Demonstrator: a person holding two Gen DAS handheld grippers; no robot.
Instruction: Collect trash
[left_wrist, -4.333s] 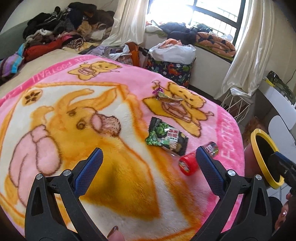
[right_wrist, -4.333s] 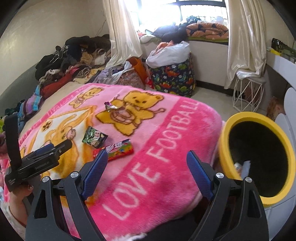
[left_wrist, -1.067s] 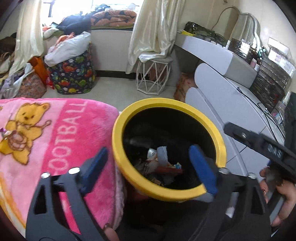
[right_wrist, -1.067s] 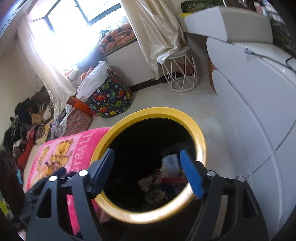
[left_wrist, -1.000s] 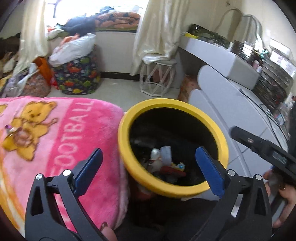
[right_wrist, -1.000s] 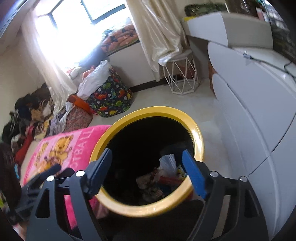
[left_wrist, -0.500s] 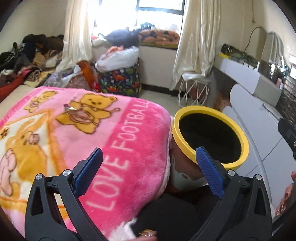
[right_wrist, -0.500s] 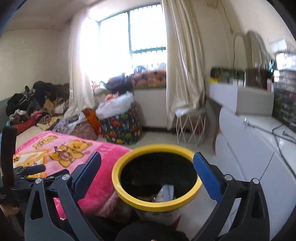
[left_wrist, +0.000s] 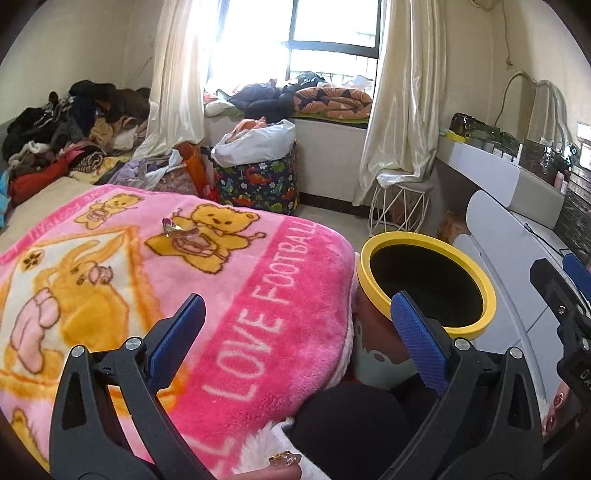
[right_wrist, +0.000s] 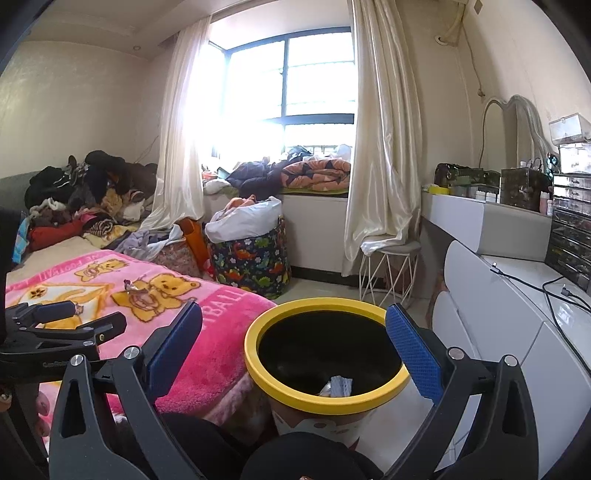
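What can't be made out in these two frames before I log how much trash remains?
- Yellow-rimmed bin: in the left wrist view its inside is black shadow; in the right wrist view the near rim hides all but some pale scraps.
- Small wrapper on the pink blanket: too small to identify.
- Blanket's near left part: covered by the open left gripper.

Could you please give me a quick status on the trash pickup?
Left gripper open, empty. Right gripper open, empty, above yellow-rimmed trash bin. One crumpled shiny wrapper lying on pink cartoon blanket. Nothing blocking it.
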